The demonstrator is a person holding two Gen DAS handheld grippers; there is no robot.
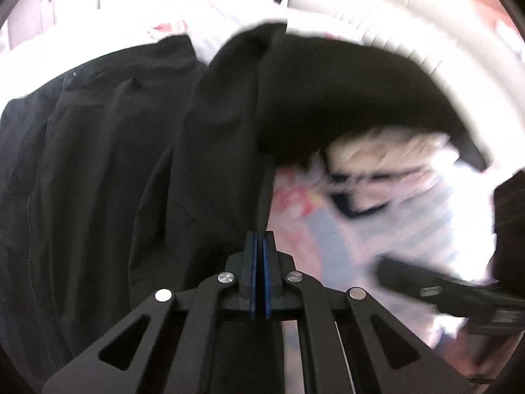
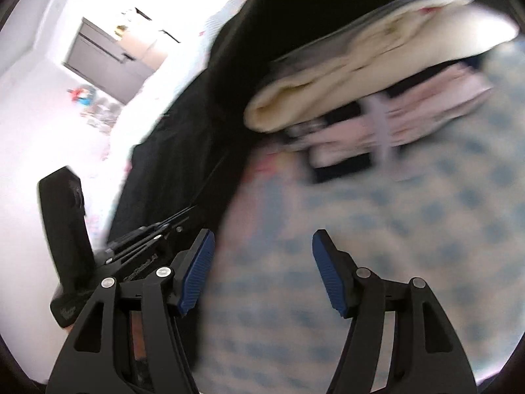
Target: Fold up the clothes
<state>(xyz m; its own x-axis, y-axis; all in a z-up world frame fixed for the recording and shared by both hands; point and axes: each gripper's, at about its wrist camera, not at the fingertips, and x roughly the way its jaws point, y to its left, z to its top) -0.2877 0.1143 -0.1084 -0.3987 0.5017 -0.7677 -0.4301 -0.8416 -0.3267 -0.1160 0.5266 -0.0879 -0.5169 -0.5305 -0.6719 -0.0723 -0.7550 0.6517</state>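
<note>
Left tongs (image 1: 260, 239) clamp black garment (image 1: 131, 131) edge; right tongs (image 2: 262, 246) apart, empty; right view adds folded stack (image 2: 361, 92).

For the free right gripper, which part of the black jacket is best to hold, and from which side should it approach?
Probably the loose hem edge of the black jacket that curls up over the folded clothes. It hangs free as a thin edge, so open jaws can slip over it from the checked-bedding side. The left gripper is shut on a fold of the jacket nearby; the right gripper is open and empty.
</note>
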